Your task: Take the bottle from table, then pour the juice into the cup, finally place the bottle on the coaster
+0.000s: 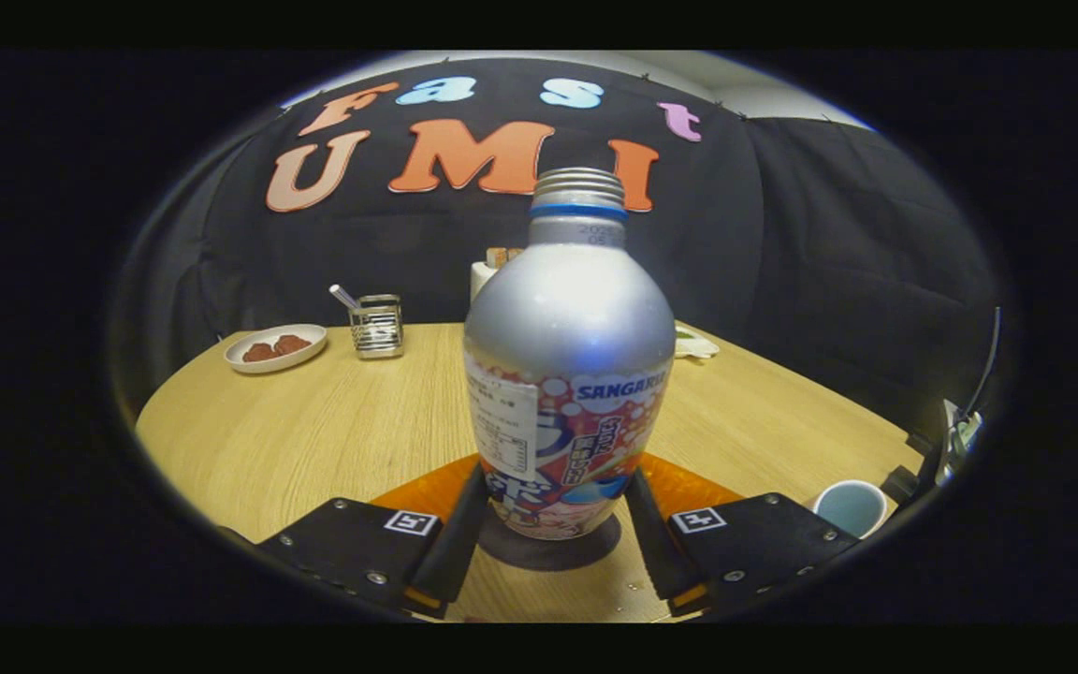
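Silver bottle (569, 374) stands upright between gripper (553, 524) fingers.

Gripper (553, 543) held low and level, pointing forward just above the surface (314, 431). Two fingers (459, 534) spread apart, angled slightly inward toward their tips, one on each side of the base of the bottle (567, 374). Inner faces lying against or just beside the bottle's lower label on both sides; actual pressing contact not clear enough to tell. Square marker tag on top of each finger mount, facing up.
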`<state>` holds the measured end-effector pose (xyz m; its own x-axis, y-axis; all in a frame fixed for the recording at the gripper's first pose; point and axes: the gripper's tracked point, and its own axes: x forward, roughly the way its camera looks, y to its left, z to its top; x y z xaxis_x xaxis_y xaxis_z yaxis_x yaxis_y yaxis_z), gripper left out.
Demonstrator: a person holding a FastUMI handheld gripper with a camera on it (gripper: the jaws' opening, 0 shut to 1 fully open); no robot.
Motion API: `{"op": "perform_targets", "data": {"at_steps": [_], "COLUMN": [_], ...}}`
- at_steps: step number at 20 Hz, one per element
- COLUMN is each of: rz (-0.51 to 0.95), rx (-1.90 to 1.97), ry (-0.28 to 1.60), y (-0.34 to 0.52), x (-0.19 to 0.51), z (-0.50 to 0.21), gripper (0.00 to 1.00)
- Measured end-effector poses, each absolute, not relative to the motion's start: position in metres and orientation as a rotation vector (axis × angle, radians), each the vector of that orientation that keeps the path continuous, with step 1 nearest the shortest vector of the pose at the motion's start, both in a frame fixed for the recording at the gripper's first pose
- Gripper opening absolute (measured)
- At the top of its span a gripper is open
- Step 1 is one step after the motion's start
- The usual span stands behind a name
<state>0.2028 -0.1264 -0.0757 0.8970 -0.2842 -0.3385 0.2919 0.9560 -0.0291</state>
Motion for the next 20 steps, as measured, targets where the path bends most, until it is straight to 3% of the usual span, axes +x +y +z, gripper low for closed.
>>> {"op": "perform_targets", "data": {"at_steps": [8,9,10,11,20], "rz": [-0.334,-0.332,-0.322,-0.313,-0.302], "rx": [-0.005,-0.013,-0.015,-0.013,0.046], "ry": [0.414,0.416,0.414,0.41,0.282], "y": [-0.13,-0.13,-0.128,-0.125,-0.111], "x": [0.194,0.191,0.187,0.184,0.134], "z": [-0.094,-0.093,-0.091,-0.09,-0.036], "gripper": [0.82,0.84,0.96,0.98,0.98]}}
